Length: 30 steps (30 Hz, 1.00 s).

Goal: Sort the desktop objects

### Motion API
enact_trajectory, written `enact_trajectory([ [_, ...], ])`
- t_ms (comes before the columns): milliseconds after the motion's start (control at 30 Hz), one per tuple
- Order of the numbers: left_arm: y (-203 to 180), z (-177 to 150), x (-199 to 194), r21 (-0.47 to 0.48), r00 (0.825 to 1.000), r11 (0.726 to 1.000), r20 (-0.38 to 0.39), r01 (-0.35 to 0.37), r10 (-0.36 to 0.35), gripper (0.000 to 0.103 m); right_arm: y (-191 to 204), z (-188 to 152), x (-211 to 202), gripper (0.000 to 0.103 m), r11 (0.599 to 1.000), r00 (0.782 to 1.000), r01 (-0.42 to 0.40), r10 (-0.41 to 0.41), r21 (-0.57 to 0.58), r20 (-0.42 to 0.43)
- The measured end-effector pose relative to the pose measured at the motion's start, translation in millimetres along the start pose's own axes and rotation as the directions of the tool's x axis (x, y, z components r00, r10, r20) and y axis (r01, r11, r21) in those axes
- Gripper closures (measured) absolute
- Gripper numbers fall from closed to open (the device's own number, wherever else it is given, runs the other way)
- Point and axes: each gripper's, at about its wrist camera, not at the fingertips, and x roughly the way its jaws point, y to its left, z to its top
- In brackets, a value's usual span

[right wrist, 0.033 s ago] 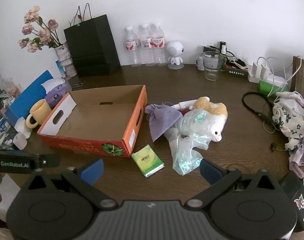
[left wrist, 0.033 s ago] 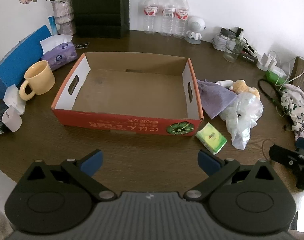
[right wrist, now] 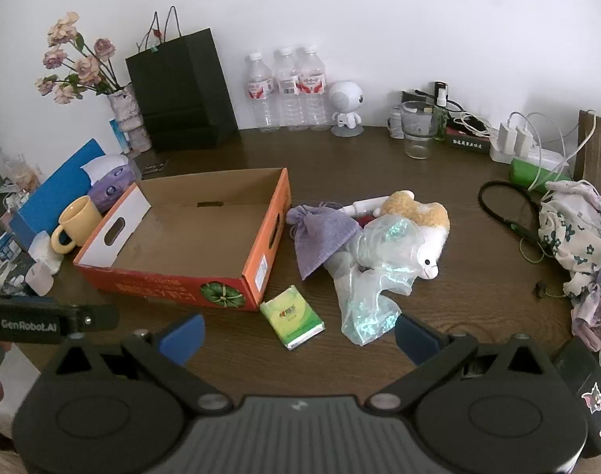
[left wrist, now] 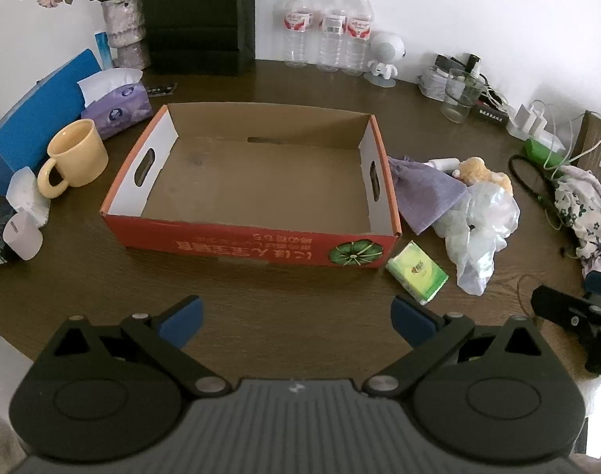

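An empty orange cardboard box [left wrist: 245, 237] [right wrist: 162, 282] stands on the dark wooden table. To its right lie a green tissue pack [left wrist: 417, 272] [right wrist: 292, 322], a purple cloth pouch [left wrist: 427, 193] [right wrist: 320, 237], a clear plastic bag [left wrist: 482, 229] [right wrist: 375, 276] and a plush toy [left wrist: 478, 172] [right wrist: 419, 213]. My left gripper [left wrist: 296, 320] hangs open in front of the box, holding nothing. My right gripper [right wrist: 299, 335] is open just short of the tissue pack, with nothing between its fingers.
Left of the box are a yellow mug [left wrist: 77, 156], a purple tissue box [left wrist: 117, 104] and a blue box [left wrist: 32, 126]. Water bottles [left wrist: 326, 27], a black bag [right wrist: 182, 91], a glass [left wrist: 458, 96] and chargers line the back. Floral cloth [right wrist: 573, 233] lies far right.
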Motion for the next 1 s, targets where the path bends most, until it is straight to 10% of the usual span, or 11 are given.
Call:
enact_trajectory([
  [1000, -4.7, -3.6, -1.5, -0.007, 0.999, 0.999, -0.001, 0.033, -0.033, 0.000, -4.5, -7.4, -6.9, 0.000, 1.000, 1.000, -0.001, 0.001, 0.027, -0.016],
])
